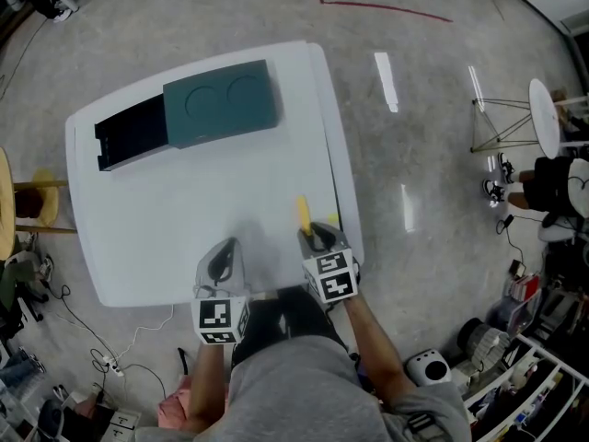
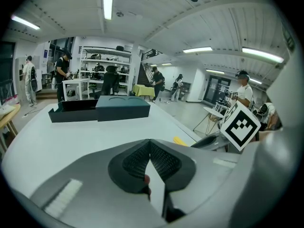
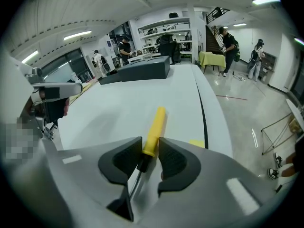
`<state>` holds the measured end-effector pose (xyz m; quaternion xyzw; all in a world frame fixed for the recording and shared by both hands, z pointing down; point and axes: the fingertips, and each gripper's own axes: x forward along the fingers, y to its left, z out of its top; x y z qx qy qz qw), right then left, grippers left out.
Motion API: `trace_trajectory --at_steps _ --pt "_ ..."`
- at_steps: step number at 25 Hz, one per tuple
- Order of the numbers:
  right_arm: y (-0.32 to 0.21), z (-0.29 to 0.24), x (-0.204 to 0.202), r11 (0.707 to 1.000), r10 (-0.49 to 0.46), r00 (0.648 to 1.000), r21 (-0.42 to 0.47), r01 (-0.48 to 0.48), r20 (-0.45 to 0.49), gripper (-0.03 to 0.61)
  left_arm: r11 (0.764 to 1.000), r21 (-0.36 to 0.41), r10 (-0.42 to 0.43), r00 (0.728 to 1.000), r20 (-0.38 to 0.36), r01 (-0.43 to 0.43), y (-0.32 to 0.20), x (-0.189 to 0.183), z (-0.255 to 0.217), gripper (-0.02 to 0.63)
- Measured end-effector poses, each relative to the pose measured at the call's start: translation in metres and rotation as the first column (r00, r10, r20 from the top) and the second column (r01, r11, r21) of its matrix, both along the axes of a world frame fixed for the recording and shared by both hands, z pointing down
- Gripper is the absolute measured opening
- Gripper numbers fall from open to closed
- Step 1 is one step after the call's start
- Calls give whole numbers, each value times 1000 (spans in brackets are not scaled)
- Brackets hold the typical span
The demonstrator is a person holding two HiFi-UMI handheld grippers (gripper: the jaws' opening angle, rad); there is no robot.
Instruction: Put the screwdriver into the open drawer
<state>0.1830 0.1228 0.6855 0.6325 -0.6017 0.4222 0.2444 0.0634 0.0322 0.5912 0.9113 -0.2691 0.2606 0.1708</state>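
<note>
Right gripper (image 1: 317,238) (image 3: 150,150): pointed steeply down at the near right part of the table, jaws set narrow around the screwdriver. Its handle end fills the gap between the pads. Both pads look to be on it, though contact on the right-hand pad is hard to confirm.
Screwdriver (image 1: 304,215) (image 3: 156,125): lying flat on the table near its right edge. Yellow handle points away from the person, black collar and thin shaft run back under the right gripper. Well apart from the drawer.
Left gripper (image 1: 221,258) (image 2: 149,144): jaws together, pad tips meeting, nothing between them. Hangs over the near edge of the table, just beside the right gripper and to its left.
Drawer (image 1: 131,134) (image 2: 71,113): black, pulled out to the left of the teal box, at the far left of the table. Inside looks bare from the head view.
Teal box (image 1: 221,104) (image 2: 122,107) (image 3: 147,69): closed top with two round recesses, sits at the table's far side.
Table (image 1: 202,201) (image 2: 47,141) (image 3: 118,103): white, rounded corners.
Yellow patch (image 3: 196,143): small, flat on the table edge just right of the right gripper's jaws, apart from the screwdriver.
Marker cubes (image 1: 331,276) (image 2: 241,125): one on each gripper, towards the person.
</note>
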Motion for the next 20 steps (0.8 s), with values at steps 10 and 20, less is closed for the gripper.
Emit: trace_trajectory --at_steps 10,20 --pt "0 -2 -2 1000 1 1000 -12 -1 9 84 1000 2 -2 1000 -4 2 -1 -1 -3 12" --pt "-2 -2 0 1000 -13 1000 -7 14 24 81 1000 15 -14 1000 -8 14 -5 -3 -9 12"
